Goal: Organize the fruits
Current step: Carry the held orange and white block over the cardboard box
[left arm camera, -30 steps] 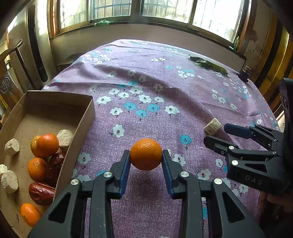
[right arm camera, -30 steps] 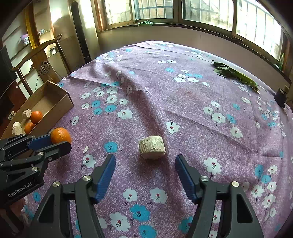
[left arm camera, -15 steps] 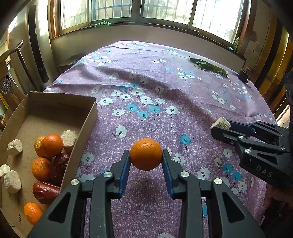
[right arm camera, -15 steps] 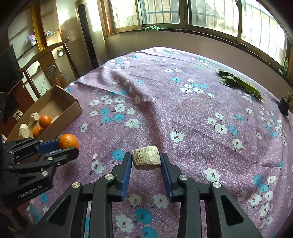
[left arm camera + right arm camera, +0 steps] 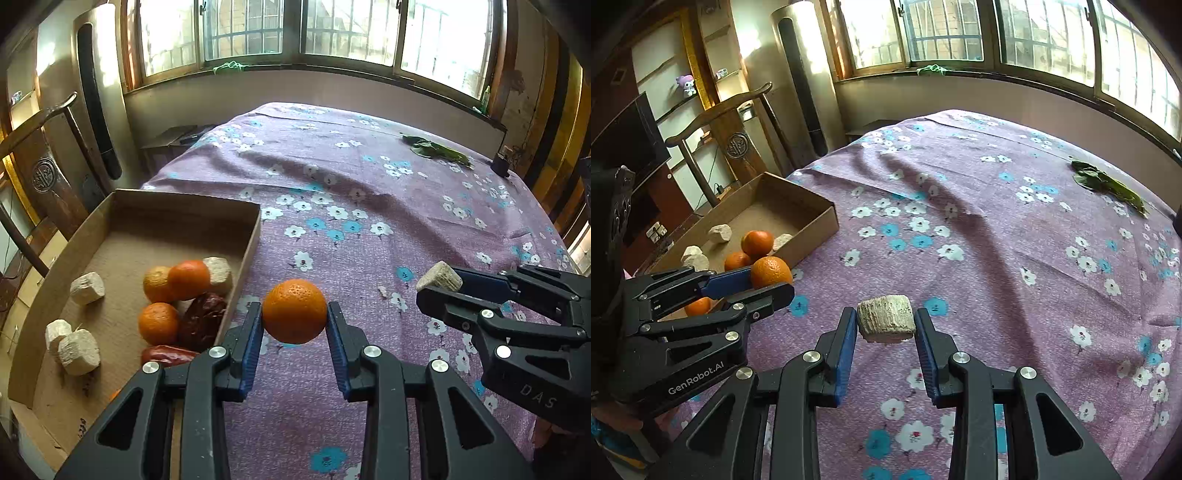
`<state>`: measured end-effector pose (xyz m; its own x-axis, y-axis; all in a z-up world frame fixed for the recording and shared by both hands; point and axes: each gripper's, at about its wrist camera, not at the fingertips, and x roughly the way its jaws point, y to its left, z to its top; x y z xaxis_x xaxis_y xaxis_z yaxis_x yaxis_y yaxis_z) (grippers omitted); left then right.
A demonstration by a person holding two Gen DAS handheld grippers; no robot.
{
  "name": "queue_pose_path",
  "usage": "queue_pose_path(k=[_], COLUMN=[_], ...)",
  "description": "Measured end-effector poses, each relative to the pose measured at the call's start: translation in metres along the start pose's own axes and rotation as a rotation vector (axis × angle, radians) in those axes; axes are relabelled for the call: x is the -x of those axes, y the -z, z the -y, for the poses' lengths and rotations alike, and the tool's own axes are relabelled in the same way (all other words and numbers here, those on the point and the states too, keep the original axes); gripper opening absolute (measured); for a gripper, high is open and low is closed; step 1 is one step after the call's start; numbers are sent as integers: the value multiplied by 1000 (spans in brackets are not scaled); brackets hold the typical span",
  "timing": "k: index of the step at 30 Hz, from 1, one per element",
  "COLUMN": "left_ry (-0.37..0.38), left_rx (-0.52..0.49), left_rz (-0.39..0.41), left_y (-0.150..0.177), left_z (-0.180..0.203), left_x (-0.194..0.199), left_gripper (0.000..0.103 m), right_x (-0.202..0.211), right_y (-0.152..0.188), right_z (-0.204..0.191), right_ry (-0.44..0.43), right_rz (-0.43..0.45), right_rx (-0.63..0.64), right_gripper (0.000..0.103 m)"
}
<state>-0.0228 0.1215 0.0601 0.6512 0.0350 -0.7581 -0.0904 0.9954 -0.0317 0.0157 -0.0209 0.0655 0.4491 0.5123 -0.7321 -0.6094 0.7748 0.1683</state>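
My left gripper [image 5: 294,334] is shut on an orange [image 5: 294,311] and holds it above the purple flowered cloth, just right of the cardboard box [image 5: 184,210]. The box holds several oranges [image 5: 188,278], red dates [image 5: 203,317] and pale chunks [image 5: 86,288]. My right gripper [image 5: 885,338] is shut on a pale ridged chunk [image 5: 886,319], lifted off the cloth. The right gripper also shows in the left wrist view [image 5: 439,290], and the left one with its orange in the right wrist view [image 5: 772,277].
The round table [image 5: 997,240] has a purple cloth. Green leaves [image 5: 1108,184] lie at the far right. A small dark object [image 5: 500,166] stands at the far right edge. A wooden chair [image 5: 727,140] stands behind the box, with windows beyond.
My right gripper closed on the pale chunk and lifted it off the cloth. Both grippers have risen and moved left, towards the box. The left still holds the orange.
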Motion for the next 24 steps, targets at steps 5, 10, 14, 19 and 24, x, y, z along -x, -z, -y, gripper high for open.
queue_pose_path(k=[5, 10, 14, 19, 24], left_ry=[-37, -67, -90, -109, -122], left_rx=[26, 58, 82, 108, 155], left_rz=[23, 40, 46, 44, 22], left_y=[3, 7, 13, 23, 35], left_z=[-26, -52, -72, -100, -132], left_x=[13, 23, 30, 39, 43], left_gripper=[33, 33, 33, 33, 33], right_x=[-6, -12, -19, -32, -49], right_y=[-8, -16, -23, -30, -39], right_z=[-27, -57, -81, -107, -131], right_ry=[-28, -54, -70, -90, -114], right_rz=[2, -2, -6, -18, -36], right_rx=[38, 89, 131, 168, 206], right_gripper=[35, 35, 35, 35, 35])
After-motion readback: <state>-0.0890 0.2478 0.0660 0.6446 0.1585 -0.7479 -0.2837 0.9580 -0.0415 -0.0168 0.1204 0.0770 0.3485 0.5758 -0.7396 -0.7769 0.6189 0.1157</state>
